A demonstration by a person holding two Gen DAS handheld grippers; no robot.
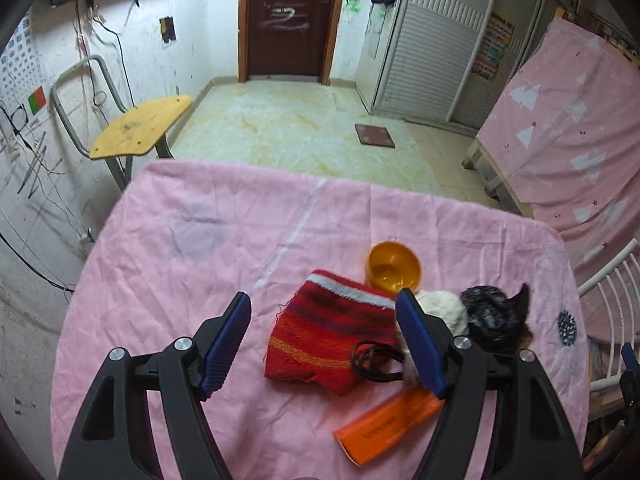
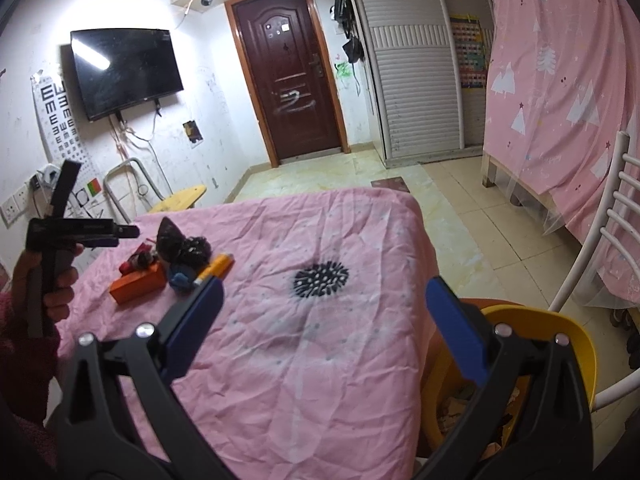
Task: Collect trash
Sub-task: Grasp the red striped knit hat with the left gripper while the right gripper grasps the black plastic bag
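On the pink-clothed table [image 1: 192,248] lie a red knitted cloth [image 1: 324,332], a black cord loop [image 1: 372,362], a white crumpled wad [image 1: 444,308], a black crumpled bag [image 1: 490,316], an orange box [image 1: 388,428] and an orange bowl [image 1: 394,266]. My left gripper [image 1: 324,340] is open just above the red cloth, empty. My right gripper [image 2: 324,320] is open and empty over the table's near right corner, above a yellow trash bin [image 2: 568,344] with scraps inside. In the right wrist view the pile shows at the left with the orange box [image 2: 138,282] and black bag [image 2: 184,246].
A yellow-seat chair [image 1: 140,128] stands beyond the table's far left corner. A white chair [image 2: 600,232] stands to the right. A pink-draped bed frame [image 1: 568,128] is at far right. A dark door [image 1: 290,16] is at the back. A black print [image 2: 320,278] marks the cloth.
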